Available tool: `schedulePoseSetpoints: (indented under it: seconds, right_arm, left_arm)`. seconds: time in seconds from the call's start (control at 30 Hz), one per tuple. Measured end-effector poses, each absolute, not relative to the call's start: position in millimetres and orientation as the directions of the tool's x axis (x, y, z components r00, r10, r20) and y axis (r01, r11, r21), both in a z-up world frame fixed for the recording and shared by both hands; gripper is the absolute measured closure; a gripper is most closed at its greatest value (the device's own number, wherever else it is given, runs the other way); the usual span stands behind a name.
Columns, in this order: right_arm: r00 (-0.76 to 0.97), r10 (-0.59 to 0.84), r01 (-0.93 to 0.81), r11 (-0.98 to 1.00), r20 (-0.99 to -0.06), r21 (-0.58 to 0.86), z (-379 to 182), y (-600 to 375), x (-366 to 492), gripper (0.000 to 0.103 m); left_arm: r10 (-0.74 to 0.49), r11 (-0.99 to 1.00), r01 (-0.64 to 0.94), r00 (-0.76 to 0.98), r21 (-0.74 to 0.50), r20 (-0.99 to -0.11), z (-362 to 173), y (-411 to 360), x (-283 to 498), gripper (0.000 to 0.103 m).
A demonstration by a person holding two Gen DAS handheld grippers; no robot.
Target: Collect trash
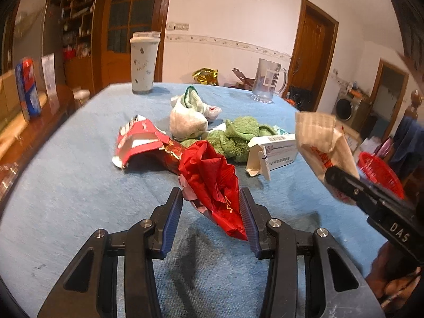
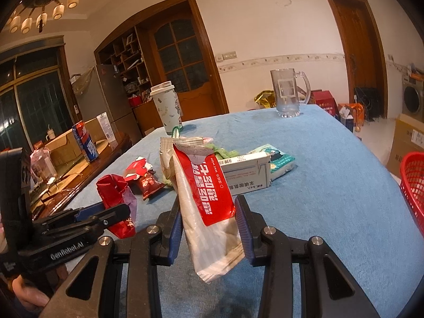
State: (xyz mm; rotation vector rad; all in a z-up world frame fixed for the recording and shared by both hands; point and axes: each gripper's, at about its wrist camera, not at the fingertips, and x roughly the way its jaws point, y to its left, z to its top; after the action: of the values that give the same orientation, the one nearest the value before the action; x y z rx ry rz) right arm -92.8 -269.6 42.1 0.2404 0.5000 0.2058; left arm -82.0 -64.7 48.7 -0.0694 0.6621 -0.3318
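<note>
My left gripper is shut on a crumpled red wrapper, held just above the blue tablecloth. My right gripper is shut on a beige wet-wipe pack with a red label, which stands upright between its fingers. The left wrist view shows the right gripper at the right edge with the same pack. In the right wrist view the left gripper holds the red wrapper at the left. A torn red and white packet lies on the cloth.
On the cloth lie a green rag, a white carton, a whitish bundle and a teal packet. A lidded tumbler and a glass mug stand at the far edge. A red basket sits off the table's right side.
</note>
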Motion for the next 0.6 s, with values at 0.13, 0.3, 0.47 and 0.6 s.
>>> schedulePoseSetpoints:
  seconds: [0.13,0.3,0.47,0.6]
  right_arm:
    - [0.844,0.263,-0.129,0.946,-0.468,0.299,42,-275,-100,0.062]
    - [0.834,0.291,-0.103,0.917,-0.469,0.386,47,-297,-113,0.062]
    - [0.852,0.254,-0.03,0.896,-0.457,0.442,55,-334,-132,0.062]
    - [0.875,0.185,0.054,0.881,-0.448,0.47,60,-375,-150,0.062]
  left_arm:
    - [-0.362,0.932,0.276,0.715,-0.235,-0.599,47,-54,-78,0.06]
    - [-0.378,0.925,0.31,0.694,-0.219,-0.613,49,-69,-85,0.06]
    - [-0.429,0.896,0.402,0.677,-0.187,-0.598,66,-103,-100,0.06]
    - [-0.487,0.856,0.482,0.633,-0.186,-0.601,77,-138,-101,0.06]
